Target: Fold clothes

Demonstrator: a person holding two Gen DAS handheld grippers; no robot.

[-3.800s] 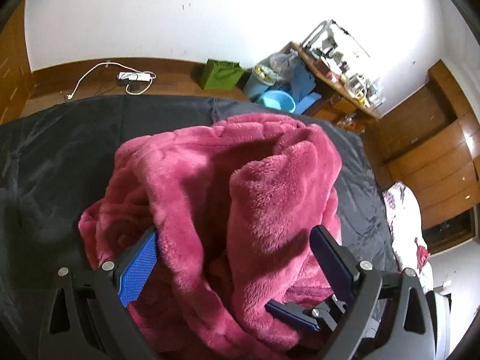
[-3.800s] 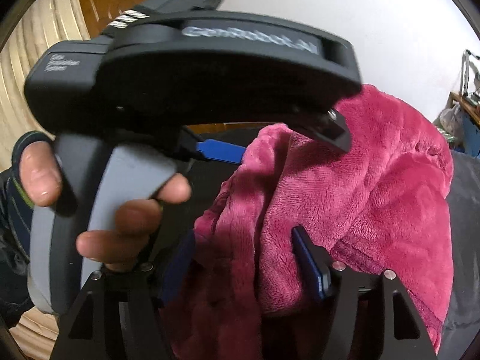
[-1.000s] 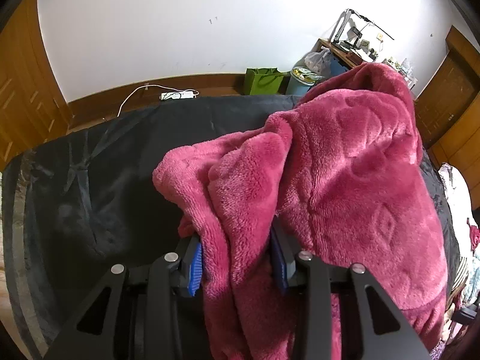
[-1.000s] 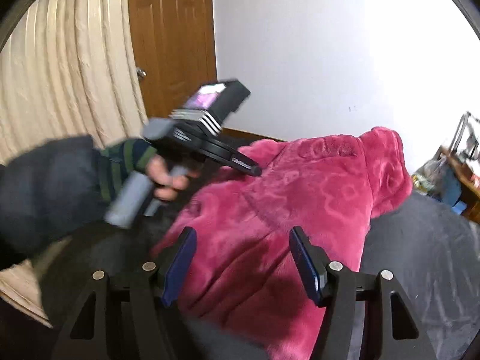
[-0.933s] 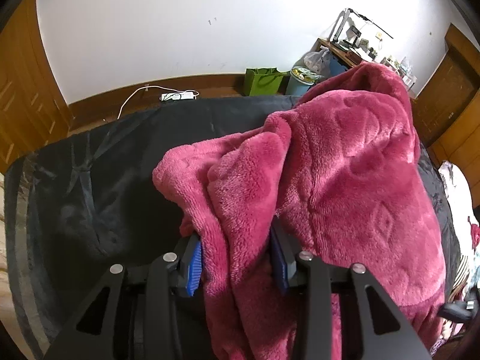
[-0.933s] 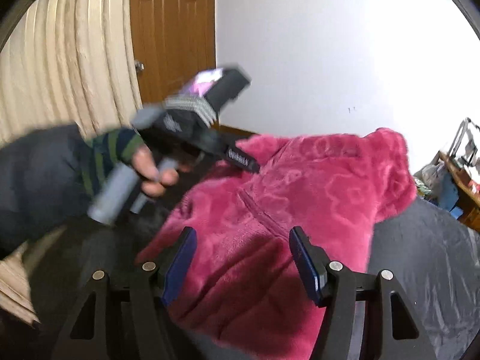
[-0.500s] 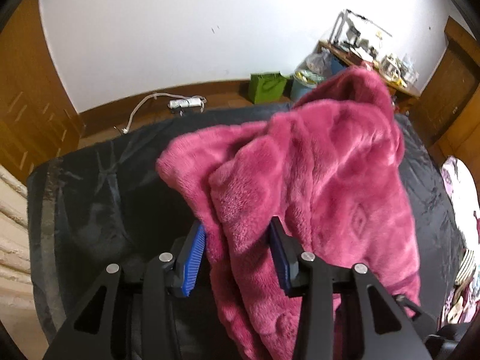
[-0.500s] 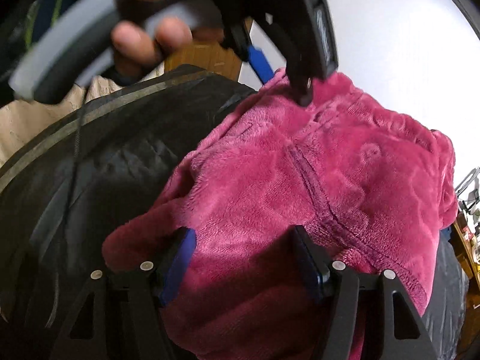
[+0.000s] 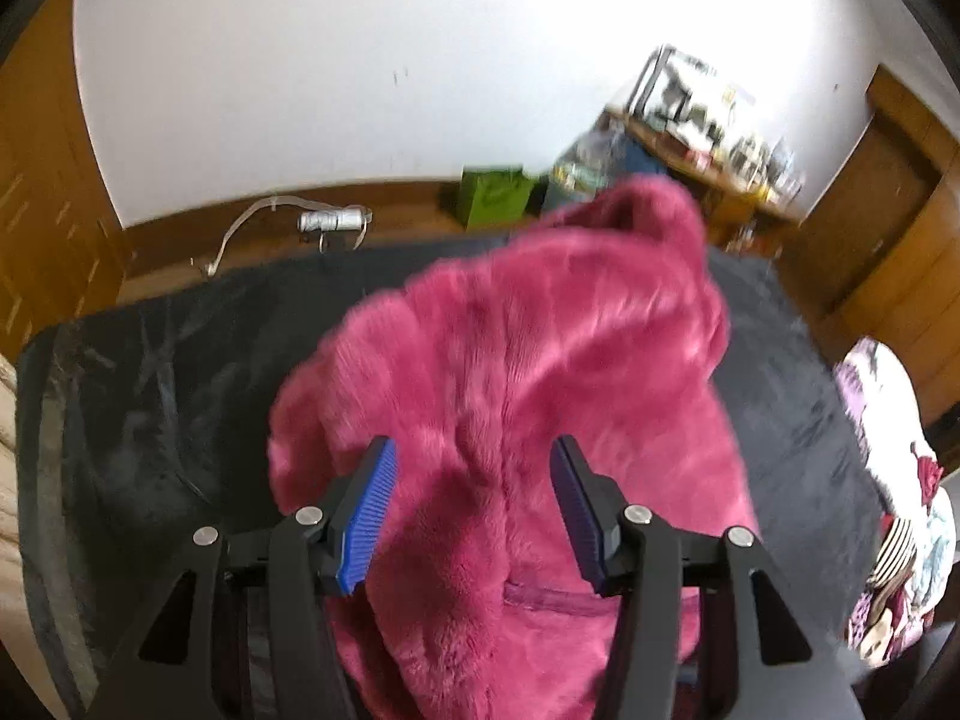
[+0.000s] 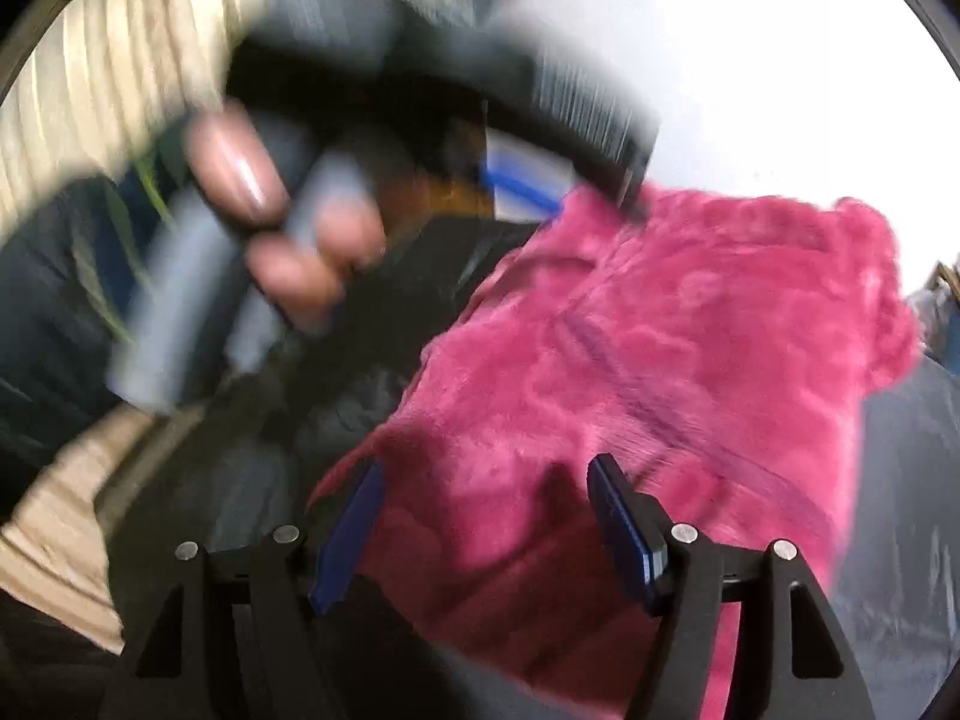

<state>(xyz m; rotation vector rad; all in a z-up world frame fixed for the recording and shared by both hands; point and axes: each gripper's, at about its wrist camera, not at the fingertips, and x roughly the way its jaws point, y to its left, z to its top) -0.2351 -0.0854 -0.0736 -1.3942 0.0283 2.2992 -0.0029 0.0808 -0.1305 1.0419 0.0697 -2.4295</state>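
Observation:
A fluffy crimson fleece garment [image 9: 540,372] lies heaped on the black sheet [image 9: 150,390]. My left gripper [image 9: 474,480] hangs just above its near part. Its jaws are opening, the blue pads [image 9: 369,510] stand wide apart, and the fleece lies loose between them. In the right wrist view the same garment [image 10: 660,372] fills the middle. My right gripper [image 10: 483,516] is low over its near edge, its jaws opening, a hump of fleece between the pads without being pinched. A blurred hand [image 10: 270,228] holds the left gripper above the garment's far edge.
Beyond the sheet's far edge are a wooden floor with a power strip [image 9: 333,220], a green bag [image 9: 495,201] and a cluttered desk [image 9: 708,138]. A pile of mixed clothes [image 9: 894,480] lies at the right. Pale ribbed curtain [image 10: 120,60] hangs at the left.
The left jaws, clamped on a fold of fleece before, have spread and let it go while that gripper rose. The right gripper has come down onto the garment's near edge.

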